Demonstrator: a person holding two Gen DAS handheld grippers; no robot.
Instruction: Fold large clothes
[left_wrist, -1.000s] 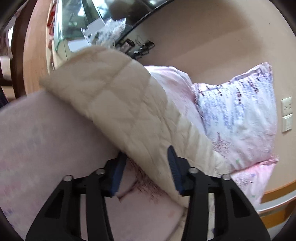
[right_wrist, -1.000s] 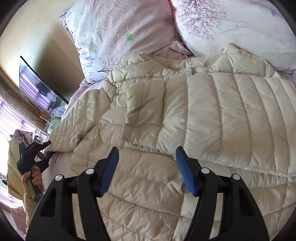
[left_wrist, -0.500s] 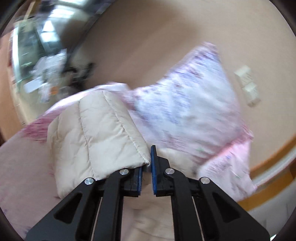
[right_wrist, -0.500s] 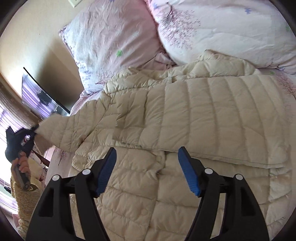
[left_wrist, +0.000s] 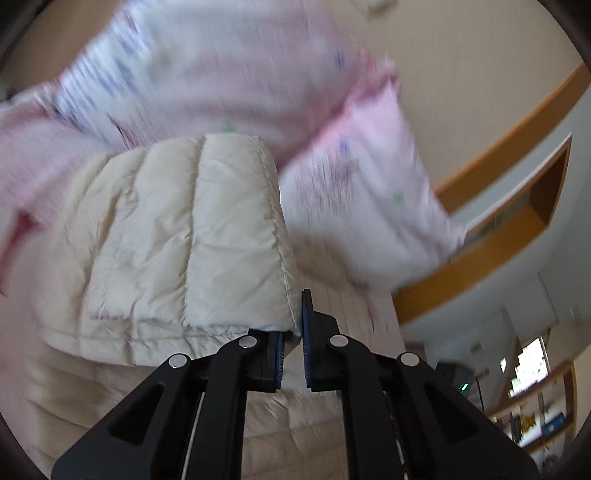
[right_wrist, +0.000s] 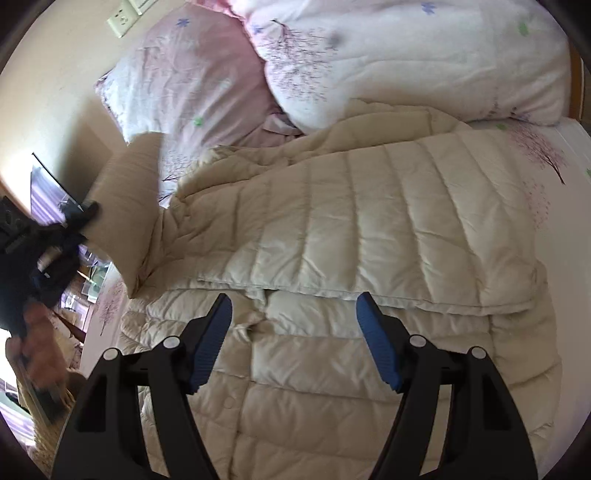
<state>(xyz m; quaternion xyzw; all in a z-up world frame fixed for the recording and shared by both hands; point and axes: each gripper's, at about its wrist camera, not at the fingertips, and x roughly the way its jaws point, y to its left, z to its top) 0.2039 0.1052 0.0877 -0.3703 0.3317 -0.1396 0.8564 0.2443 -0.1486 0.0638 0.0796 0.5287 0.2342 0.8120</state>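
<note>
Bedding fills most of what can be seen: a bed under a pale sheet printed with pink trees, with a pink pillow and a white flowered pillow propped at its head against the beige wall. Spread across the sheet lies the cream quilted down jacket, one front panel folded over the body so its stitched edge runs straight across the middle. The jacket's sleeve is lifted clear of the bed at the left side, its cuff hanging above the rest of the garment.

The left gripper has its jaws closed tight on the corner of that cuff, the seam pinched between the blue pads. From the other side the same gripper shows as a dark blurred shape at the edge of the frame, with the person's hand below it, too smeared to read in detail. The right gripper hovers over the lower half of the jacket, just this side of the folded edge, jaws spread wide with nothing between them. A wall socket sits above the pink pillow.
</note>
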